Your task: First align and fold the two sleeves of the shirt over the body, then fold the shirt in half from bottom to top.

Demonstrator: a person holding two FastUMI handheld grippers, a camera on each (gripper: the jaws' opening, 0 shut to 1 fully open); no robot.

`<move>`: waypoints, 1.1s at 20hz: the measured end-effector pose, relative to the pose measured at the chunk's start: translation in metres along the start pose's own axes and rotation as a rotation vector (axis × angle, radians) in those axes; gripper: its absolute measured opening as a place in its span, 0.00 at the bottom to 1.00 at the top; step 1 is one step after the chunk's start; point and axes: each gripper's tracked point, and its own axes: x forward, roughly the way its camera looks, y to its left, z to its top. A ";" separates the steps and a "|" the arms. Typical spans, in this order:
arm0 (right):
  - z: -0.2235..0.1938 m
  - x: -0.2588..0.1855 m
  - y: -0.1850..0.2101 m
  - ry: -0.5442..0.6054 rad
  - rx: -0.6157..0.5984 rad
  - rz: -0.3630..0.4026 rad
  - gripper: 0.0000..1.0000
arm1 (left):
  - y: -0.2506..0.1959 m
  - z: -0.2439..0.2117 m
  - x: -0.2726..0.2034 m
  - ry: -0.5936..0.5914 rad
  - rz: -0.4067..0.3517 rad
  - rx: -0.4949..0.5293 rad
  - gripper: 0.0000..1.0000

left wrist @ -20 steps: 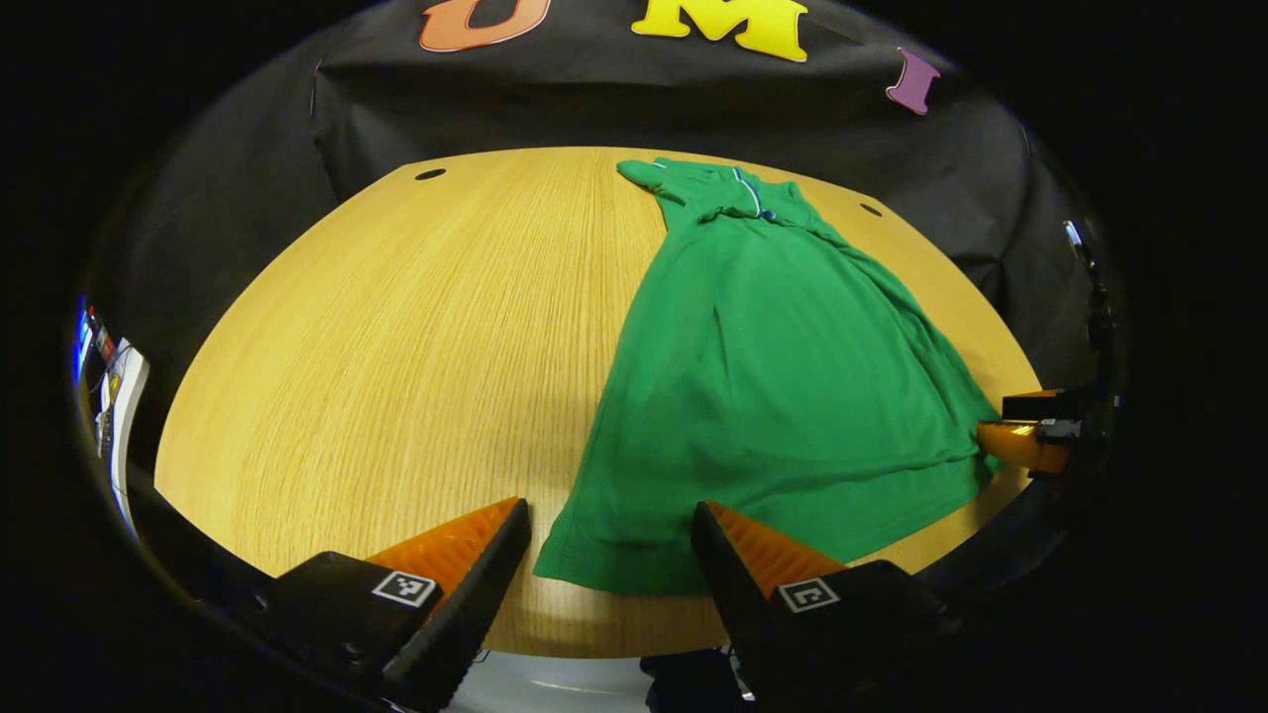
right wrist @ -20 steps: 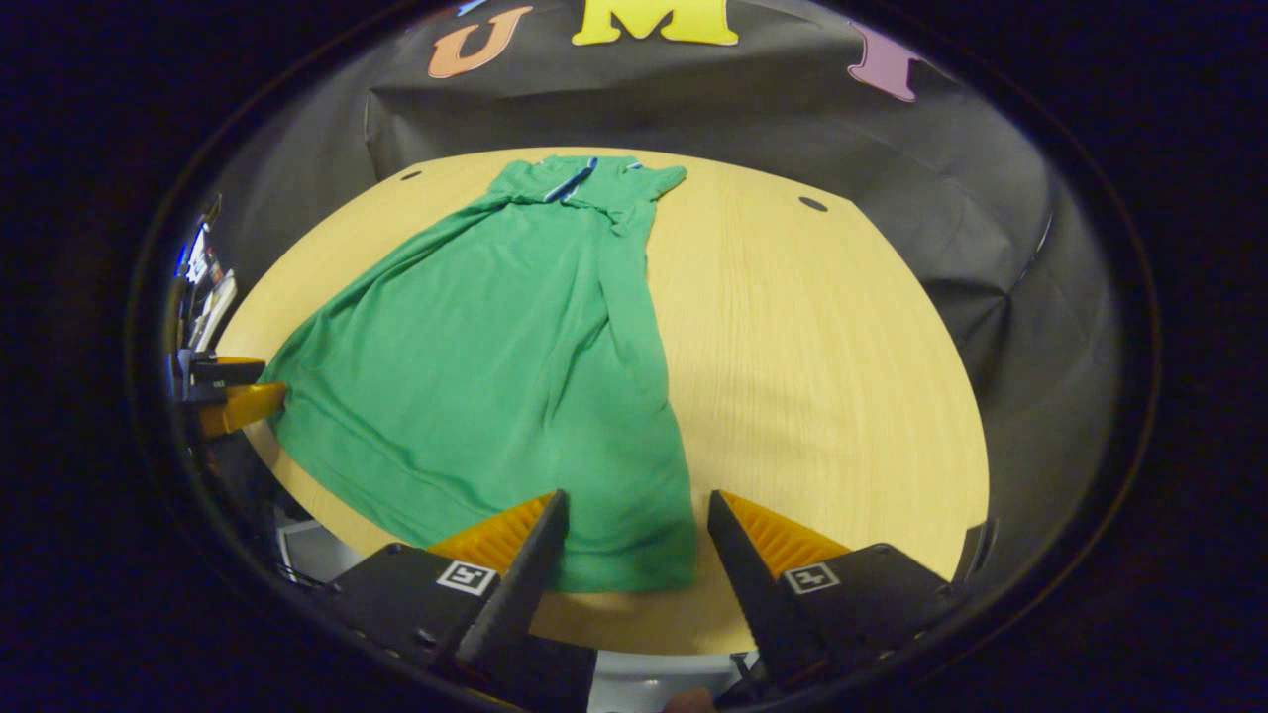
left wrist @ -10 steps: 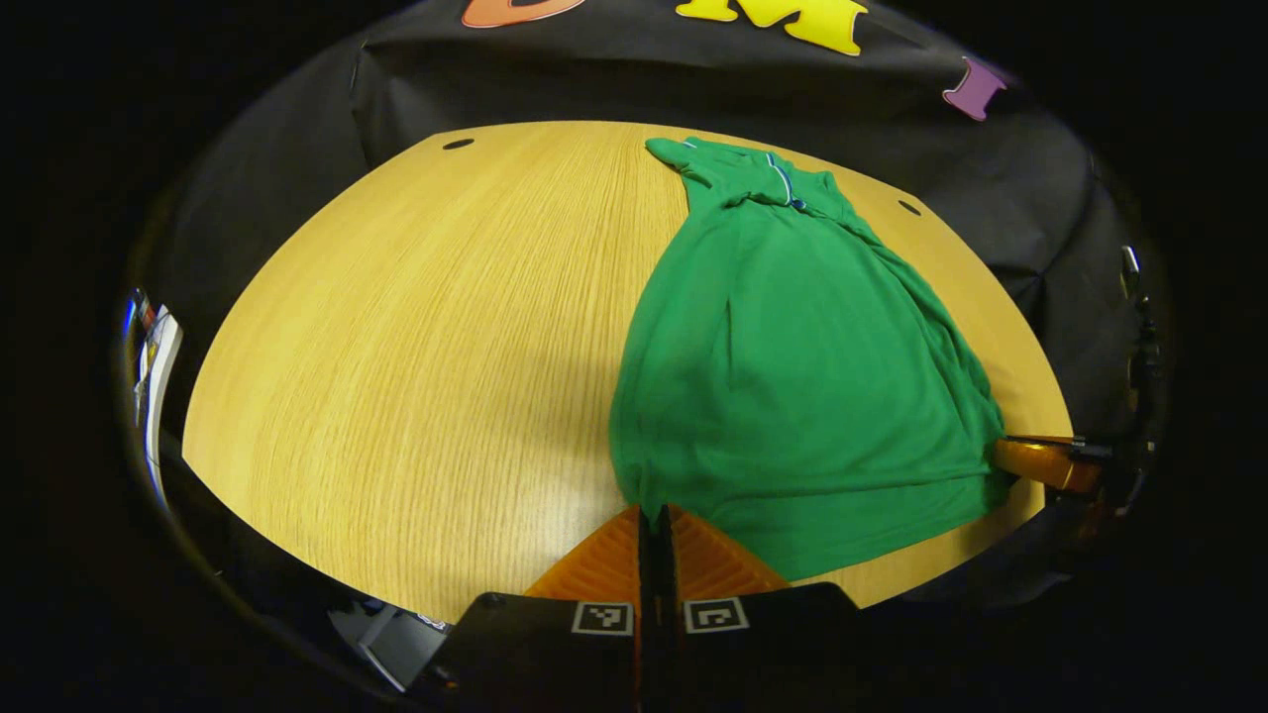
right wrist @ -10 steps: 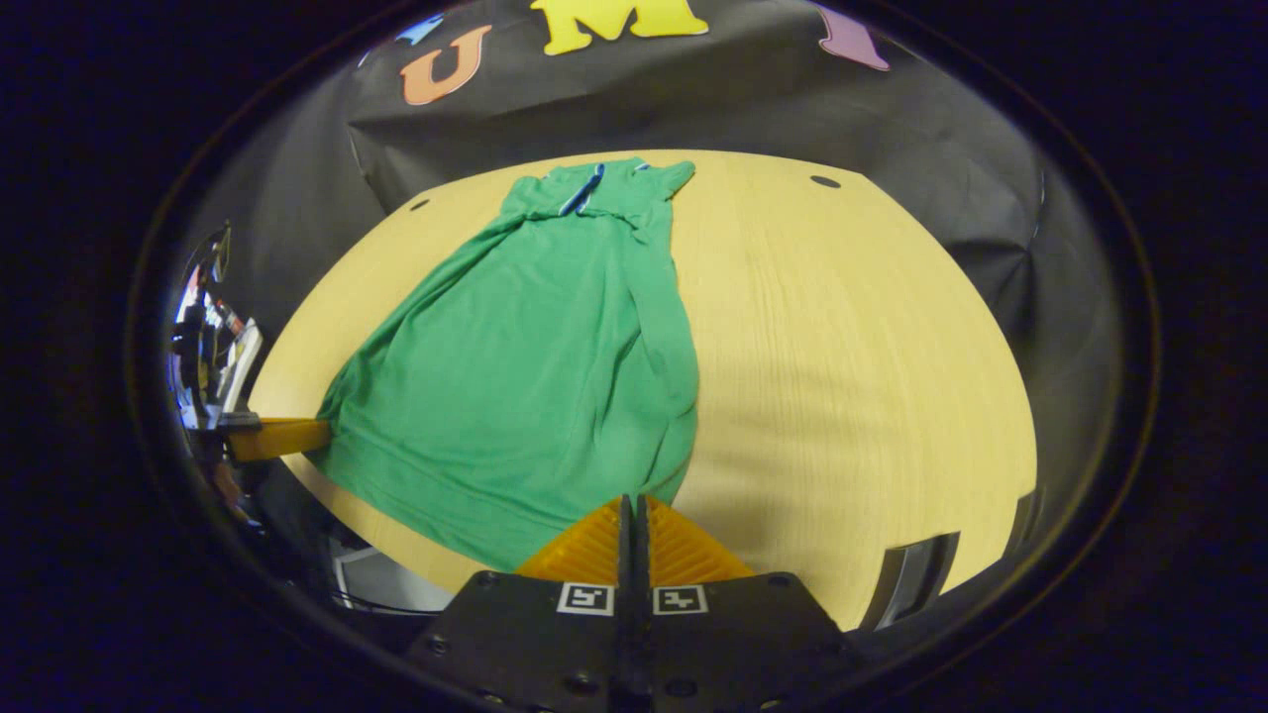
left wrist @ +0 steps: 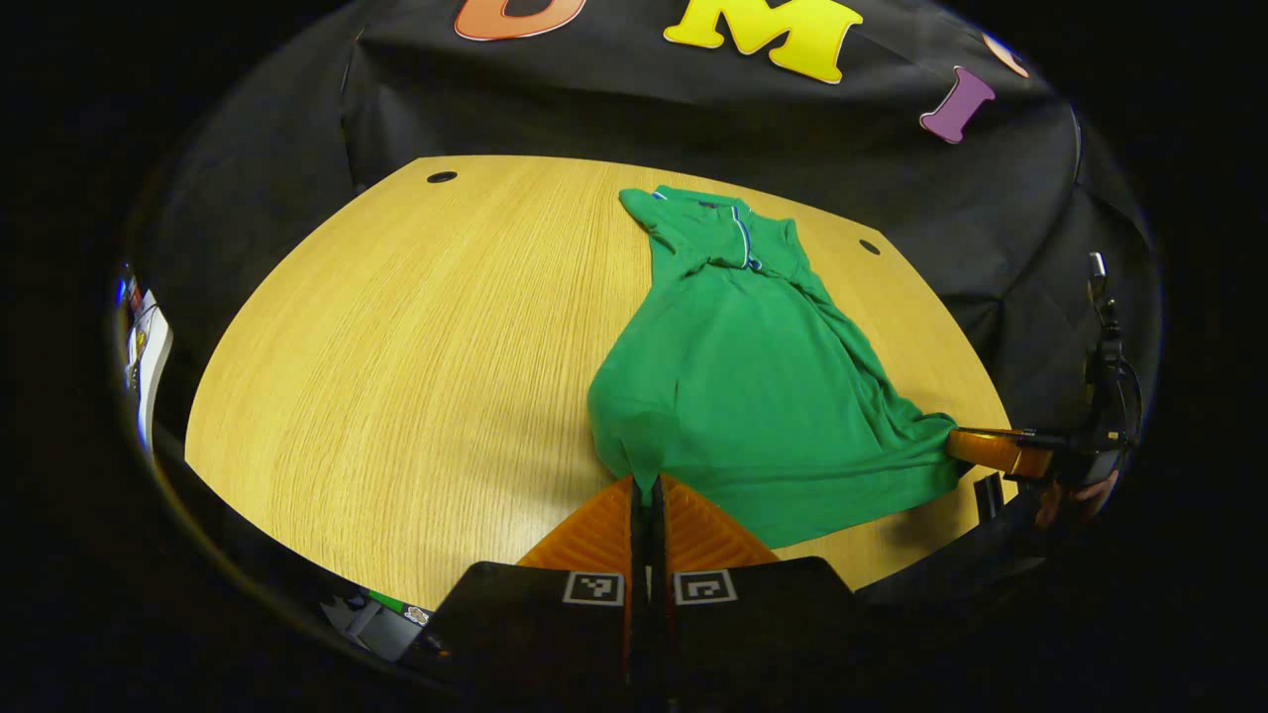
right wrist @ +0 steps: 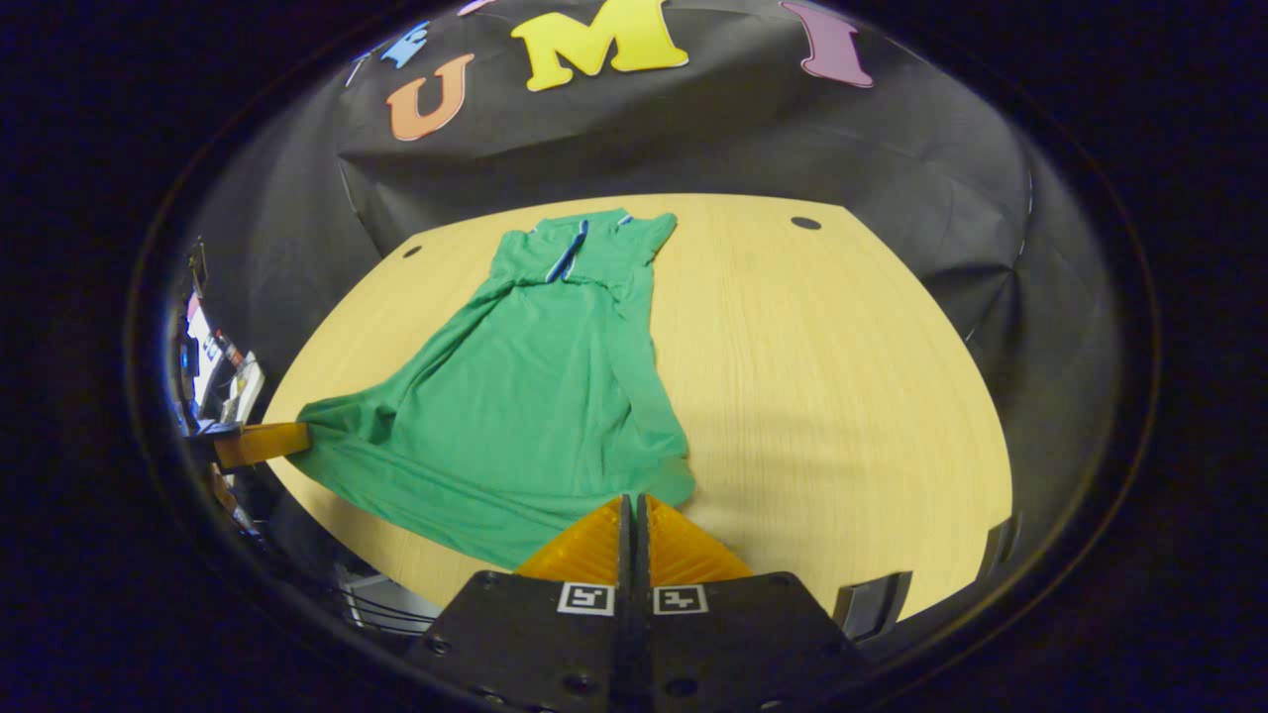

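A second ago both hand-held grippers stood with fingers apart, straddling the two bottom corners of the green polo shirt (left wrist: 763, 386); half a second ago each had closed. Now the left hand-held gripper (left wrist: 646, 492) is clamped on the hem corner nearest it, fingers pressed together with cloth between them, and the right hand-held gripper (right wrist: 630, 507) is likewise pinched on the opposite hem corner. In the left gripper view the right one also shows at the far side of the hem, cloth trailing from its tip.

Since then the hem has come off the wooden surface (left wrist: 396, 337) and drawn inward from its near edge: the lower part of the shirt now bunches and sags between the two grips, while the collar (right wrist: 567, 255) end lies flat toward the far edge.

The sleeves appear already folded in over the body, so this looks like the start of the bottom-to-top fold. Next, both corners should probably travel together toward the collar, kept level so the hem lands square.
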 end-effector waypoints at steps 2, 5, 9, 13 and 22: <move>0.020 -0.003 0.000 -0.030 0.002 0.002 0.00 | -0.005 0.018 0.002 -0.024 -0.014 0.005 0.06; 0.058 -0.006 -0.001 -0.094 0.002 -0.008 0.00 | -0.012 0.053 0.005 -0.075 -0.023 0.048 0.06; 0.108 -0.001 0.002 -0.150 -0.005 0.003 0.00 | -0.020 0.104 0.012 -0.135 -0.038 0.055 0.06; 0.156 0.014 0.002 -0.178 0.023 0.020 0.01 | -0.018 0.148 0.031 -0.179 -0.026 0.073 0.06; 0.276 0.053 0.009 -0.269 0.018 0.043 0.00 | -0.011 0.250 0.084 -0.259 -0.001 0.087 0.06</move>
